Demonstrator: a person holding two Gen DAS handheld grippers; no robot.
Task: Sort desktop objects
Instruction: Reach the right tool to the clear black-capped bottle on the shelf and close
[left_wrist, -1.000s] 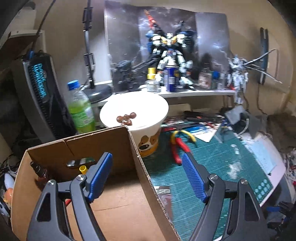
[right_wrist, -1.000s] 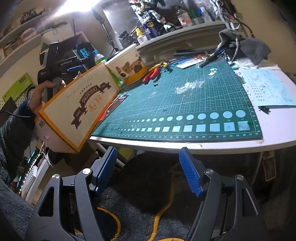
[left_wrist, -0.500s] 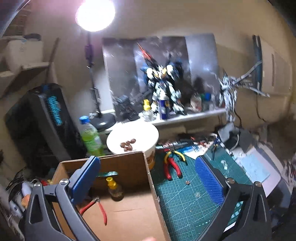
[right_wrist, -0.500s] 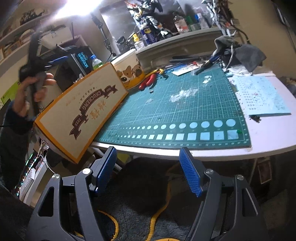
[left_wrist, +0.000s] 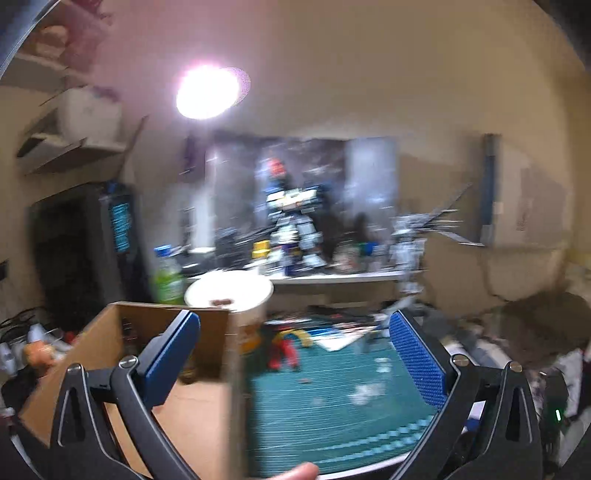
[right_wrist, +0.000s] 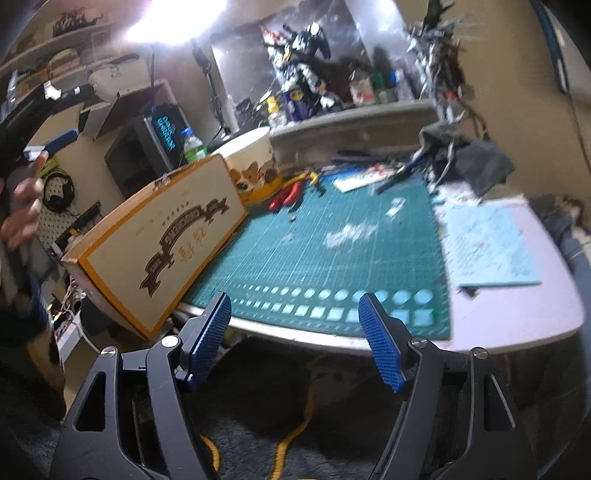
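**Box stays at the desk's left end as my left gripper lifts away**

Box (right_wrist: 155, 236) sits at the left edge of the green mat (right_wrist: 332, 251), open side up; its floor (left_wrist: 192, 410) shows in my left view. A second ago my left gripper (left_wrist: 295, 358) looked down into it at close range; now the view has swung up toward the lamp (left_wrist: 207, 92) and blurred, so I judge that hand is pulling back from the box. Its jaws are spread, holding nothing. My right gripper (right_wrist: 295, 332) has risen a little in front of the desk, also spread and empty.

Red pliers (right_wrist: 286, 195) and yellow-handled ones (right_wrist: 312, 177) lie on the mat beside the tub (right_wrist: 255, 173), so sorting looks unfinished.

Writing: the box side bears a brown banner whose upside-down lettering is too smeared now to spell out. The tub shows a corgi drawing.
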